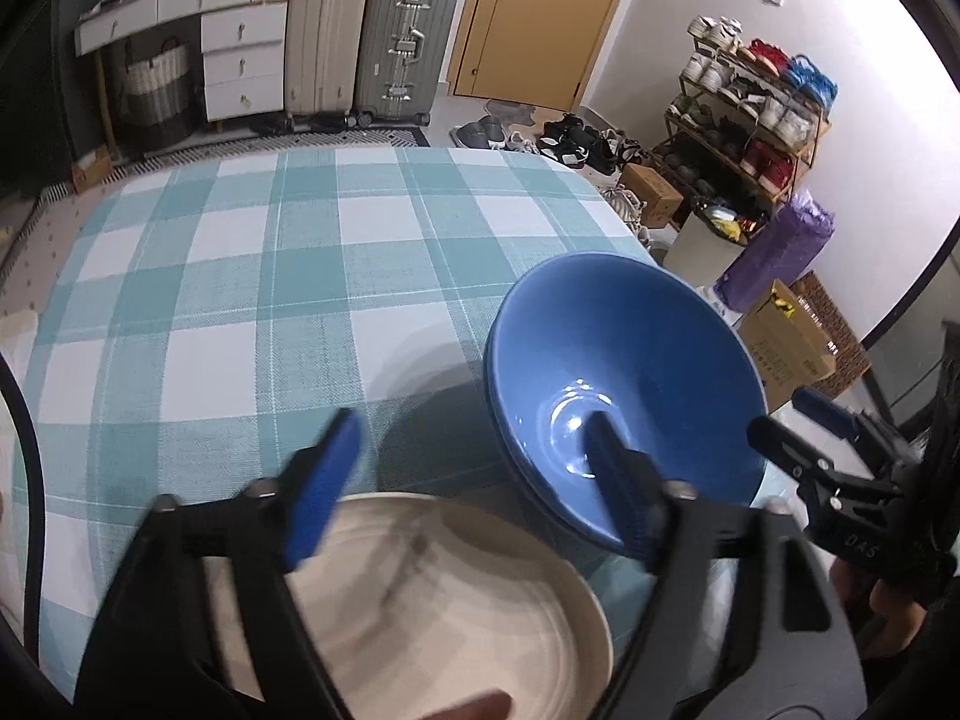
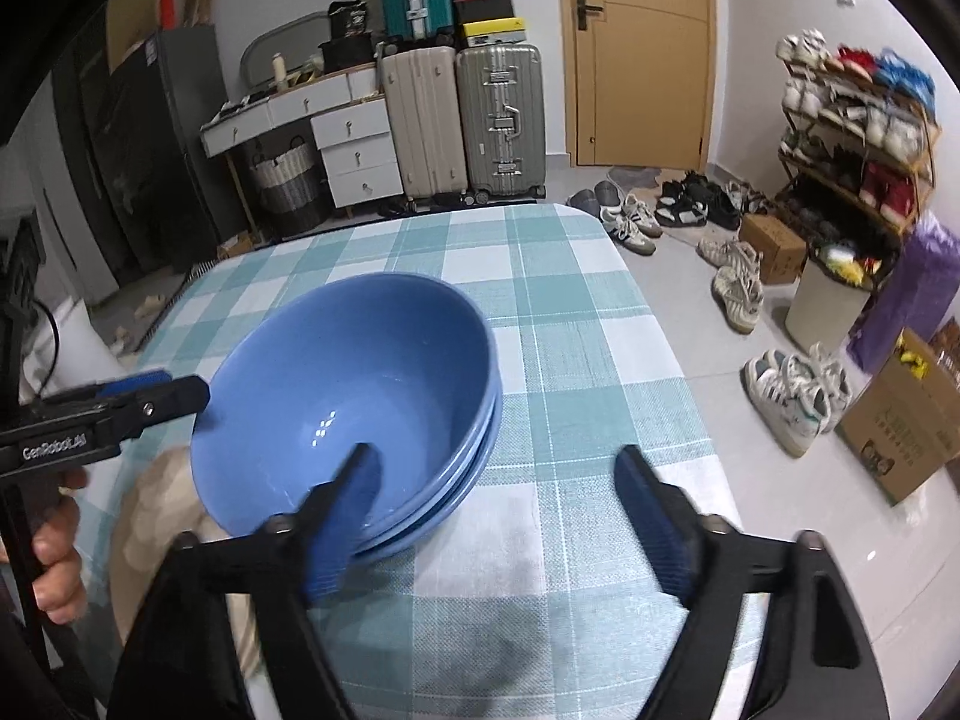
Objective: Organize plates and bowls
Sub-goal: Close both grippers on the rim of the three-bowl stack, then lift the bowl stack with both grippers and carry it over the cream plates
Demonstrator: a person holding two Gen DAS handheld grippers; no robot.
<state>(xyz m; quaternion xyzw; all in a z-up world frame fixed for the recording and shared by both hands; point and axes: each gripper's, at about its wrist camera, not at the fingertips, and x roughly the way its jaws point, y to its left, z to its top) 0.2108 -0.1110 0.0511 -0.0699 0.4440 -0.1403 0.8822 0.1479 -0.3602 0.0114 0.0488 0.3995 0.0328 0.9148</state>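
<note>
Two grippers hang with fingers spread and empty, so ease your left gripper around the white plate's rim, keeping your right gripper clear of the stacked blue bowls.

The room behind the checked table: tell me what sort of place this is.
Most likely a lived-in home, perhaps an entryway or spare room. Two upright suitcases stand by a wooden door, a shoe rack is crammed with sneakers, and white drawers sit against the wall.
</note>
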